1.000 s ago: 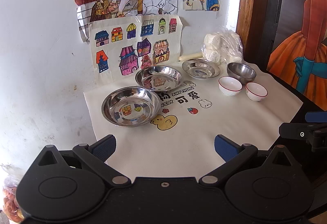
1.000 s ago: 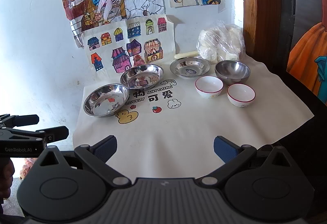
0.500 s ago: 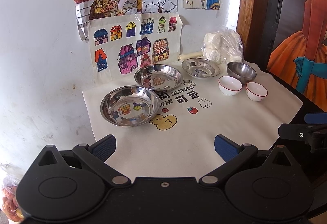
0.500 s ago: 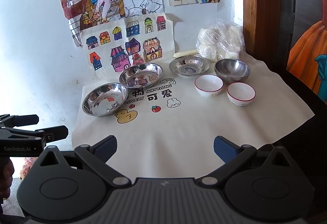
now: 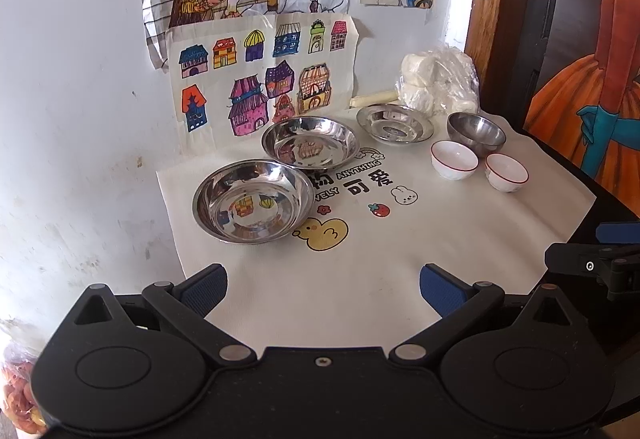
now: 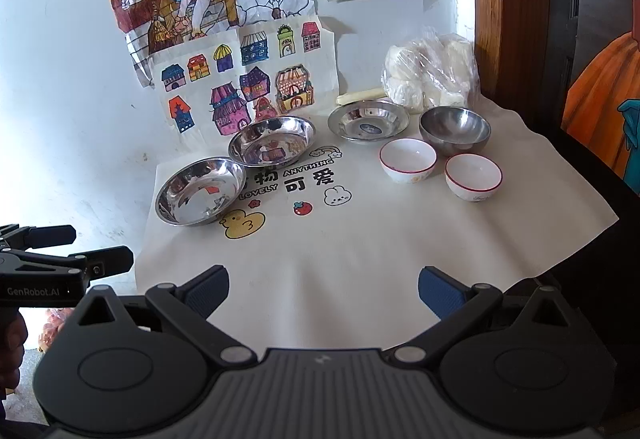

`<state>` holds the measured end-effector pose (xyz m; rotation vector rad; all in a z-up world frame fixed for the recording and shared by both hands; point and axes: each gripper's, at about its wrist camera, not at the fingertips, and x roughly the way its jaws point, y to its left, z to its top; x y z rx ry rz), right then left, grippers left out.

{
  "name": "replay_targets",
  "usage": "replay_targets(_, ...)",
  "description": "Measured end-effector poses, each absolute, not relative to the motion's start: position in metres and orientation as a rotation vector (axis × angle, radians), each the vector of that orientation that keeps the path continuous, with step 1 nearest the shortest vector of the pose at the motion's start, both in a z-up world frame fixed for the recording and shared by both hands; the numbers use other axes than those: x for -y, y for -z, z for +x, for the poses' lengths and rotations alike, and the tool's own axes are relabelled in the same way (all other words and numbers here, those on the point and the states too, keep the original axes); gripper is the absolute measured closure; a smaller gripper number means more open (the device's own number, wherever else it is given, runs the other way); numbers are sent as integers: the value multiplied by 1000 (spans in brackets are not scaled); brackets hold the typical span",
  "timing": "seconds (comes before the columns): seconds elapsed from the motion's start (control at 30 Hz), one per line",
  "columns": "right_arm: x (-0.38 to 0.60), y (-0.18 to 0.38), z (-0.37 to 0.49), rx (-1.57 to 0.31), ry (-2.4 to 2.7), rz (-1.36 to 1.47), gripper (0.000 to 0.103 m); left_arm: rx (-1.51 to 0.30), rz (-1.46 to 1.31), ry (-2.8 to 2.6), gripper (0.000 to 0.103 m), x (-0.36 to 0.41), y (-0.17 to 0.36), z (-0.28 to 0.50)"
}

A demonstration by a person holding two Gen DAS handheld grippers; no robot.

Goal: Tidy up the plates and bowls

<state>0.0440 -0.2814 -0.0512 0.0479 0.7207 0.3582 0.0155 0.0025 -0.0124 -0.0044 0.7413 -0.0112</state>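
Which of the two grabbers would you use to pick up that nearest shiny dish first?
Probably the left gripper. Both hang open and empty short of the cloth, but the nearest steel plate sits on the left side, closer to it; the right gripper faces more toward the white bowls.

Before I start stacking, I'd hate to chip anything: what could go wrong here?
The two white bowls sit close to the deep steel bowl; wide-open jaws reaching in could knock a neighbour. The cloth overhangs the table's edge, so a snag might drag everything. Shiny steel plates may slip.
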Motion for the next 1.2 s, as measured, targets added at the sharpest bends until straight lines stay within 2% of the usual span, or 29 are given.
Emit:
replay_targets(0.37,263,58,59,-769,-353,54,0,-798,-24,29,1,-23,20,33)
replay_targets(0.7,228,59,90,-810,-361,69,0,-994,-174,-18,1,-82,44,78)
replay_targets(0.9,197,63,118,-822,-364,70,0,-1013,-212,-72,1,-122,49,113)
replay_targets(1.2,151,83,152,-859,-360,39,0,-1021,-128,-74,1,-158,61,181)
